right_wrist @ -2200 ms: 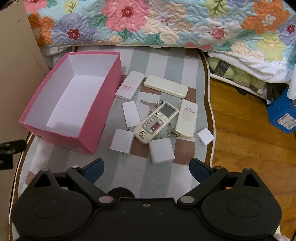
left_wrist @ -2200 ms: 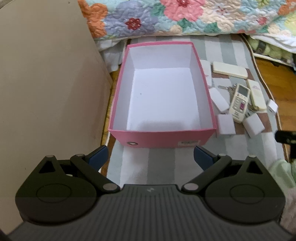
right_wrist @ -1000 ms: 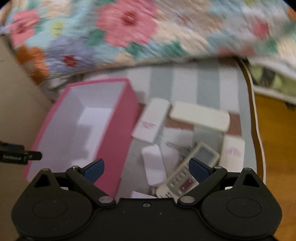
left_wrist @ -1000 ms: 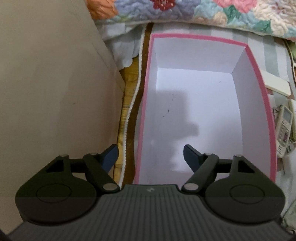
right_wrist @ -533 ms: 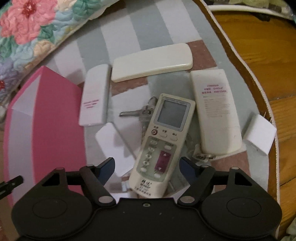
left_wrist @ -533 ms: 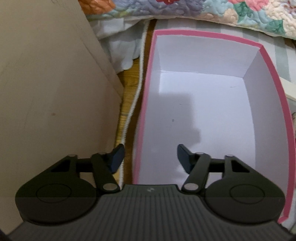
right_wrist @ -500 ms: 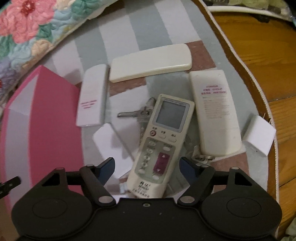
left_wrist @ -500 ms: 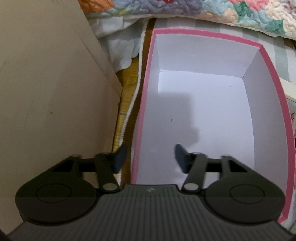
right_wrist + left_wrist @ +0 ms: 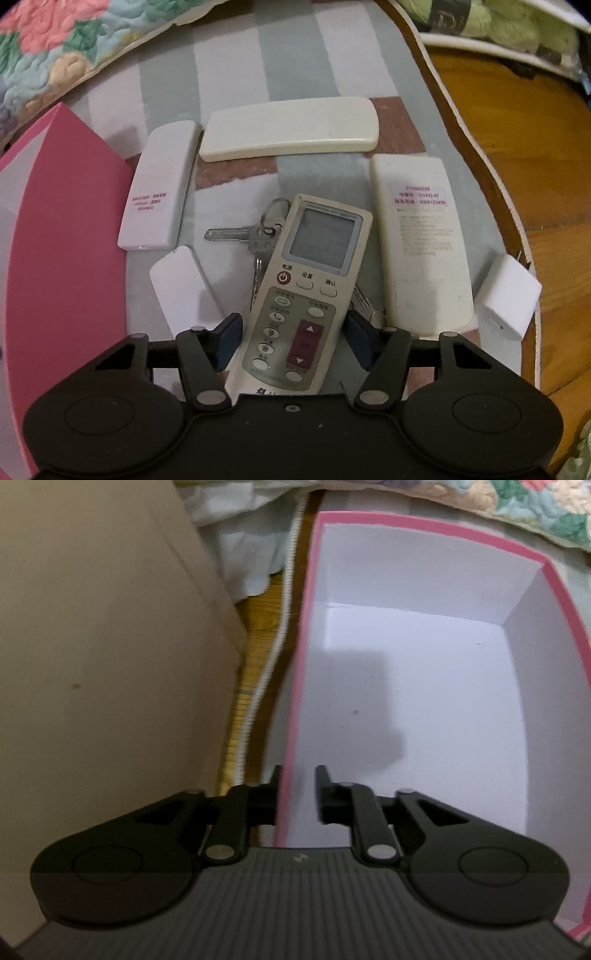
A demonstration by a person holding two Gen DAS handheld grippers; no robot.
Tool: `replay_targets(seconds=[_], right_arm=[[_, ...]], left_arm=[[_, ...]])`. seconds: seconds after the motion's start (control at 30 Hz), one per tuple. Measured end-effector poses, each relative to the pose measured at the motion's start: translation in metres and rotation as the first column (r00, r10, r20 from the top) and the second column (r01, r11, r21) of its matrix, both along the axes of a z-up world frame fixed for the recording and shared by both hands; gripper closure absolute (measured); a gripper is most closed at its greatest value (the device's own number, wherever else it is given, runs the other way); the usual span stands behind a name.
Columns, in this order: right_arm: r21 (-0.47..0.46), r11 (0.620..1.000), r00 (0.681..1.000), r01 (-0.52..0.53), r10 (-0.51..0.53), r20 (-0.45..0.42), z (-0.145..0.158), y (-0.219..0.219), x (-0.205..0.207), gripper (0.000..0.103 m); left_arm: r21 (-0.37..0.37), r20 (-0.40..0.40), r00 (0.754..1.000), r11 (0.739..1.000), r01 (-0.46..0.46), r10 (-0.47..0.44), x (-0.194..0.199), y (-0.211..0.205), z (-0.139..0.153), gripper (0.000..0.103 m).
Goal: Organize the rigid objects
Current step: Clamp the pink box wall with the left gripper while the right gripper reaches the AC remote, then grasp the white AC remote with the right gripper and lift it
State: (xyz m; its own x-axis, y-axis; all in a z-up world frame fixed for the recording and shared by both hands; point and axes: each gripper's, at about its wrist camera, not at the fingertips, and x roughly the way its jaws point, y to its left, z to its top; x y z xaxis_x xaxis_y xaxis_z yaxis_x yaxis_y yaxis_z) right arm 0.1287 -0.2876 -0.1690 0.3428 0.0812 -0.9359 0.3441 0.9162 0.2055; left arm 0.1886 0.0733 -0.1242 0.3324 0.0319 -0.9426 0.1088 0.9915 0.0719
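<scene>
Straddling the left wall of the pink box (image 9: 436, 686), your left hand-held gripper (image 9: 297, 790) has just been closing to a narrow gap, one finger outside, one inside; contact is unclear. That box holds nothing visible. Your right hand-held gripper (image 9: 291, 339) has been closing around the remote control (image 9: 306, 291), pads beside it. Keys (image 9: 255, 236) lie at its 10 o'clock, on the striped rug (image 9: 229, 59).

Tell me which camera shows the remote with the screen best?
The right wrist view: the remote lies face up between the right tongs, screen and buttons plain, over some keys. The left wrist view shows none of it, only the pink box.
</scene>
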Motion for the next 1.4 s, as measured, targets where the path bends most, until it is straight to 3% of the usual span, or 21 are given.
replay_targets(seconds=[0.03,0.13,0.3,0.5,0.6,0.8,0.83,0.87,0.9,0.93,1.03,1.23,1.4], right_arm=[[0.010,1.000,1.000,0.005,-0.005,0.008,0.002,-0.002,-0.001,0.038],[0.047,0.999,0.999,0.024,-0.025,0.027,0.005,-0.004,-0.010,0.039],[0.081,0.997,1.000,0.007,-0.008,0.013,0.002,-0.002,-0.012,0.040],[-0.021,0.999,0.999,-0.049,0.048,-0.018,-0.001,0.013,0.000,0.040],[-0.080,0.997,0.999,-0.022,0.026,0.048,0.012,0.021,-0.015,0.041],[0.014,1.000,0.992,0.018,-0.020,0.125,0.035,0.018,-0.041,0.044],[0.023,1.000,0.991,0.007,-0.010,0.131,0.040,0.018,-0.043,0.046],[0.023,1.000,0.990,0.004,-0.007,0.139,0.044,0.019,-0.043,0.075],[0.054,0.998,0.990,-0.010,0.002,0.140,0.046,0.018,-0.043,0.080],[0.090,0.996,0.993,-0.019,0.007,0.122,0.046,0.016,-0.042,0.081],[0.050,0.997,0.996,-0.057,0.053,0.075,0.037,0.021,-0.038,0.083],[0.121,0.989,0.992,-0.086,0.074,0.098,0.031,0.017,-0.038,0.081],[0.030,0.995,0.993,-0.100,0.097,0.073,0.025,0.020,-0.032,0.083]], left_arm=[[-0.026,0.001,1.000,1.000,0.004,-0.004,-0.001,0.001,0.000,0.077],[0.043,0.045,0.999,0.999,0.011,-0.013,-0.004,-0.002,0.001,0.094],[0.028,0.048,0.999,1.000,0.001,-0.003,0.000,0.001,0.000,0.095],[0.027,0.047,0.999,1.000,-0.013,0.012,0.000,0.002,0.001,0.094],[0.001,0.054,0.998,1.000,-0.028,0.028,-0.002,0.009,0.002,0.095],[0.002,0.054,0.998,1.000,-0.013,0.013,-0.002,0.007,0.002,0.096],[0.000,0.051,0.999,1.000,-0.012,0.012,-0.002,0.006,0.003,0.096],[-0.005,0.049,0.999,1.000,-0.012,0.012,-0.002,0.007,0.003,0.096],[-0.010,0.048,0.999,1.000,-0.012,0.012,-0.001,0.008,0.003,0.096],[-0.015,0.047,0.999,1.000,-0.013,0.014,0.000,0.009,0.003,0.097],[-0.024,0.046,0.999,1.000,-0.012,0.013,0.001,0.011,0.001,0.097],[-0.022,0.054,0.998,1.000,-0.006,0.007,-0.001,0.010,0.001,0.097],[-0.056,0.053,0.997,0.997,-0.055,0.058,-0.001,0.014,0.002,0.096]])
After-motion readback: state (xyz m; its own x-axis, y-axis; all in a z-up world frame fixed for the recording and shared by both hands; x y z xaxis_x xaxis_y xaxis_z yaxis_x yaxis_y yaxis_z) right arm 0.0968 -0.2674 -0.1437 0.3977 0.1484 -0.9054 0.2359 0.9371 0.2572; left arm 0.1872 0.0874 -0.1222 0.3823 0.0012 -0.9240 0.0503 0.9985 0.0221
